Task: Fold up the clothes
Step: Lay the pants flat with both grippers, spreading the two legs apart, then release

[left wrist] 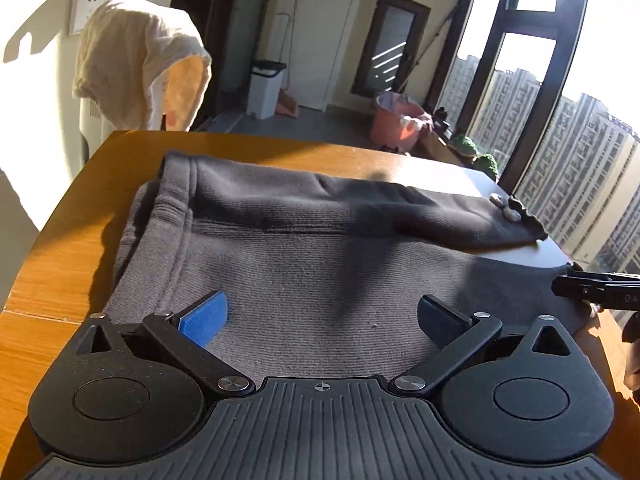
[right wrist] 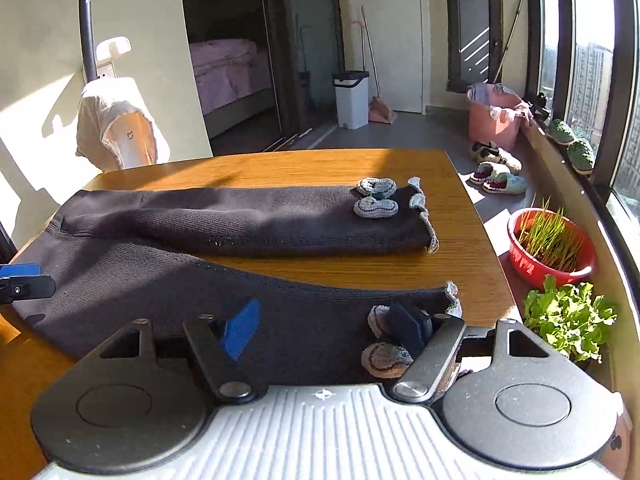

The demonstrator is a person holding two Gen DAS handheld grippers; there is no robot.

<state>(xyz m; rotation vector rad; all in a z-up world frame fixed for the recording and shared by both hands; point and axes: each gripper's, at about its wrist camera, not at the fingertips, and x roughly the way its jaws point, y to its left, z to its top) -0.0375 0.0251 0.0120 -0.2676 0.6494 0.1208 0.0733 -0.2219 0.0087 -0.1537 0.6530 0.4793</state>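
On the wooden table (right wrist: pixel 304 168) the dark knitted trousers (right wrist: pixel 248 220) are spread flat, and with the left gripper (left wrist: pixel 320 316) and right gripper (right wrist: pixel 326 330) both held apart and empty above the near leg, only one layer may be pinched.
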